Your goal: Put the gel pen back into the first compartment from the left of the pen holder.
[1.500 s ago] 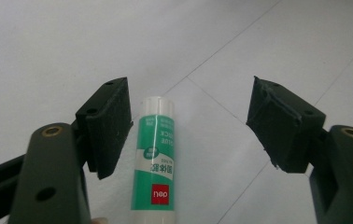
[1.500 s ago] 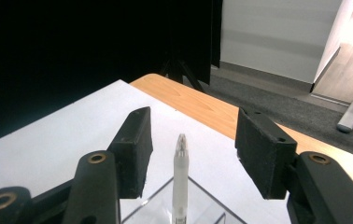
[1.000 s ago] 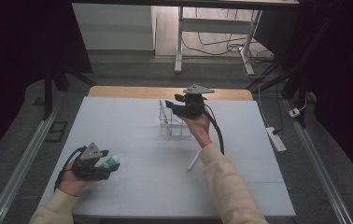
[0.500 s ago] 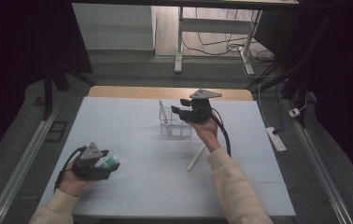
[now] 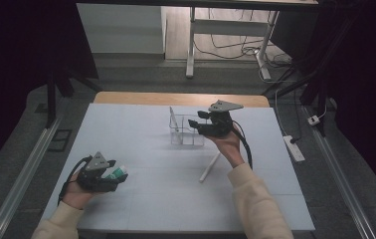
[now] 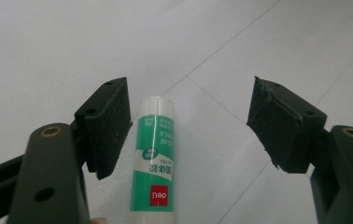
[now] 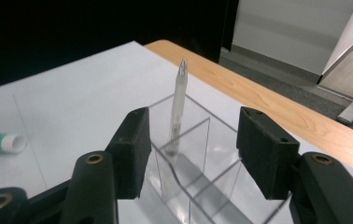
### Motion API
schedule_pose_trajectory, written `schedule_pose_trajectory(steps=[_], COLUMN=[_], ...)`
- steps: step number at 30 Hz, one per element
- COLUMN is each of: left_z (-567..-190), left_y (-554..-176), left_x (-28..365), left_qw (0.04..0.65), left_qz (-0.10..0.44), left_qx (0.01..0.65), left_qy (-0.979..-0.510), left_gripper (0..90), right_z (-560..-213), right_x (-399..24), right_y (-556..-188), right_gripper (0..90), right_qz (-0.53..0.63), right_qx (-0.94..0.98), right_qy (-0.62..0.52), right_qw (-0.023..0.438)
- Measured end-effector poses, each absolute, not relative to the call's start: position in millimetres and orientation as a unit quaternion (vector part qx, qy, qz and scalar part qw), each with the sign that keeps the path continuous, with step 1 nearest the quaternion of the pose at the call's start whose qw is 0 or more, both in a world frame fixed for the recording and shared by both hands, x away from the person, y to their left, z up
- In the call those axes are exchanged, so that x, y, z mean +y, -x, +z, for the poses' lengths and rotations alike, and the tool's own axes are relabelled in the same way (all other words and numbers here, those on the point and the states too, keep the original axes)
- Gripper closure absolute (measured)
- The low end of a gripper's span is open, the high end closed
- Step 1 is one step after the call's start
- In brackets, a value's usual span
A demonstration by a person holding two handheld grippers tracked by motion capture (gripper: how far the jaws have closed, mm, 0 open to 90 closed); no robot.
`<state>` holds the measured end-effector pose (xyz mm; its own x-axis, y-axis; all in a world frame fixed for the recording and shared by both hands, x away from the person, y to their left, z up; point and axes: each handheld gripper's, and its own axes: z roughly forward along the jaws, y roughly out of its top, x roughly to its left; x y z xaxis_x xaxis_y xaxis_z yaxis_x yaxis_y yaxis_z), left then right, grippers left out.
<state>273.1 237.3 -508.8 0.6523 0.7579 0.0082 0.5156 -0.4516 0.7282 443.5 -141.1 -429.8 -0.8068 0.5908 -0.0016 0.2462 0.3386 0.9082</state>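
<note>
The left gripper sits low near the front-left corner of the counter, its jaws spread wide around a green-and-white glue stick that lies flat on the surface. The stick rests just beside 1 pad, possibly brushing it, with a clear gap to the other, so nothing is clamped. The right gripper hovers toward the back edge, over a clear plastic organizer with several compartments. Its jaws have just been opening and stand apart, empty, framing the organizer. 1 translucent pen stands upright in a far compartment. A white stick lies loose on the counter, near the right forearm.
</note>
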Motion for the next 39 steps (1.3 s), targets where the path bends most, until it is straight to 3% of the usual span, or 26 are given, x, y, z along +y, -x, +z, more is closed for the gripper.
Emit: schedule_pose_trajectory(steps=[39], left_z=[-509.0], left_y=[-272.4], left_x=[236.1], left_qw=[0.355], left_qz=[0.172], left_qx=[0.381], left_qy=[-0.836], left_gripper=[29.5], right_z=[-437.4], right_x=[-201.8], right_y=[-413.1], right_gripper=[33.7], right_qz=[0.412], right_qx=[0.877], right_qy=[-0.203], right_qw=[0.140])
